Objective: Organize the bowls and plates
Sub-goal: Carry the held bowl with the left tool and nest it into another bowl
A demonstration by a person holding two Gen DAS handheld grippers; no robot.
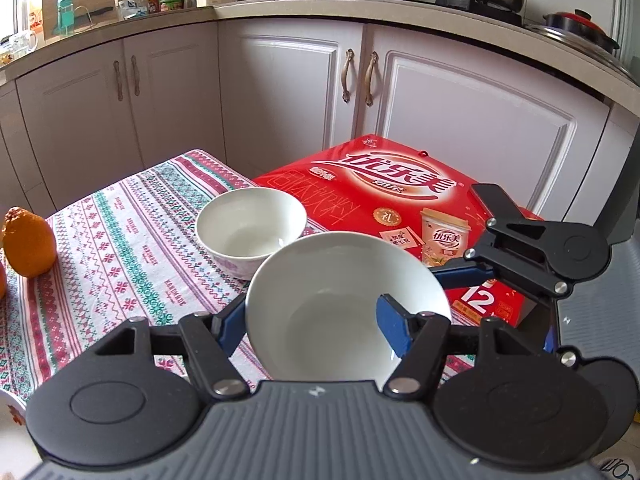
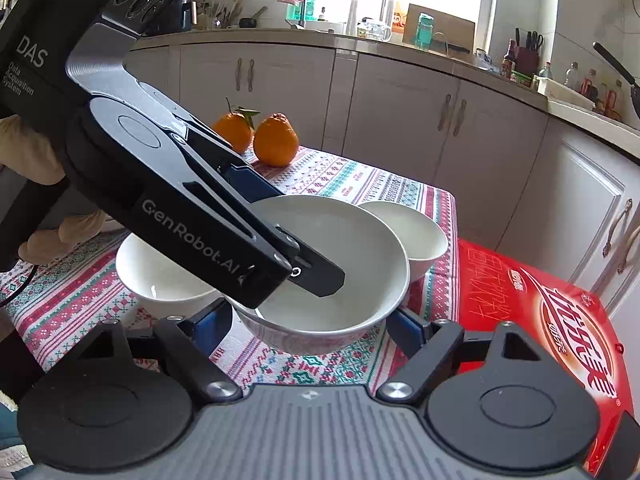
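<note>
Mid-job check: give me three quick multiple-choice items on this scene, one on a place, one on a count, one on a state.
1. Where do the oranges stand?
A. on the red box
B. on the cloth
C. in a bowl

2. How many bowls does the right wrist view show?
A. one
B. two
C. three

3. What is the left gripper doing?
A. hanging open over the oranges
B. clamped on a bowl's rim
C. gripping the box

Answers:
1 B: the oranges sit on the cloth.
2 C: held bowl, left bowl, far bowl.
3 B: the left gripper has one finger inside the held bowl.
</note>
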